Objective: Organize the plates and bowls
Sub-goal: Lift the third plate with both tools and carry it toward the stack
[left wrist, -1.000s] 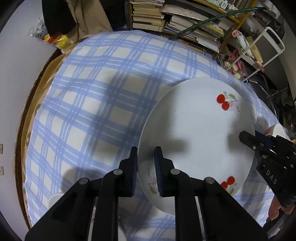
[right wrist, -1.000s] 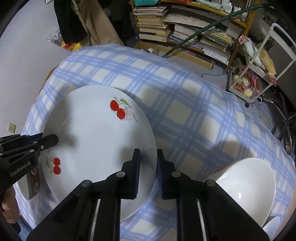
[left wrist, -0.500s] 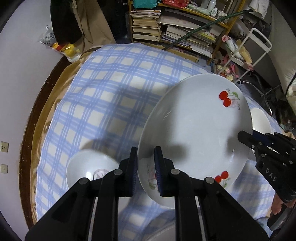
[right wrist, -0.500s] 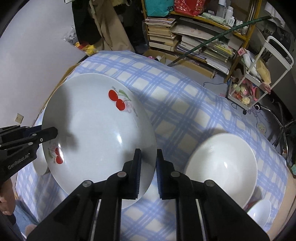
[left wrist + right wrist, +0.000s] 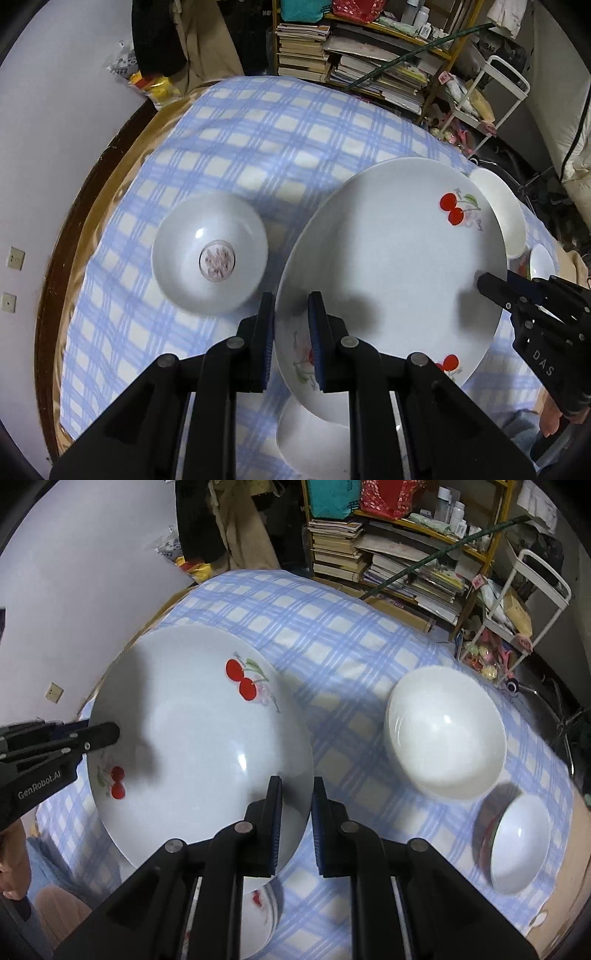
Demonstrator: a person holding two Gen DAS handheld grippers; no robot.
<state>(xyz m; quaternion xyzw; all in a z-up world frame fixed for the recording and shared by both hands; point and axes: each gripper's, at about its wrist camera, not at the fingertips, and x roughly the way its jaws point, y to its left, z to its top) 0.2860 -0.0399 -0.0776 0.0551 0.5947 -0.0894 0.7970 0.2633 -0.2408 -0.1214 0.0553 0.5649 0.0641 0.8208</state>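
A large white plate with red cherries [image 5: 399, 273] [image 5: 192, 746] is held in the air above the table, gripped from two sides. My left gripper [image 5: 291, 332] is shut on its left rim. My right gripper [image 5: 297, 812] is shut on its right rim. Each gripper shows in the other's view, the right one in the left wrist view [image 5: 524, 306] and the left one in the right wrist view [image 5: 55, 746]. A white bowl with a pink centre mark [image 5: 210, 258] sits on the table left of the plate. A large plain white bowl [image 5: 445, 738] sits to the right.
The round table has a blue checked cloth [image 5: 258, 140] [image 5: 332, 635]. A small white bowl [image 5: 517, 842] lies near the right edge. Another cherry-patterned dish [image 5: 258, 915] lies under the plate. A bookshelf [image 5: 388, 554] and a white rack [image 5: 535, 602] stand behind the table.
Both grippers have lifted the cherry plate up and away from the table. The bowls on either side and the dish underneath have come into view.
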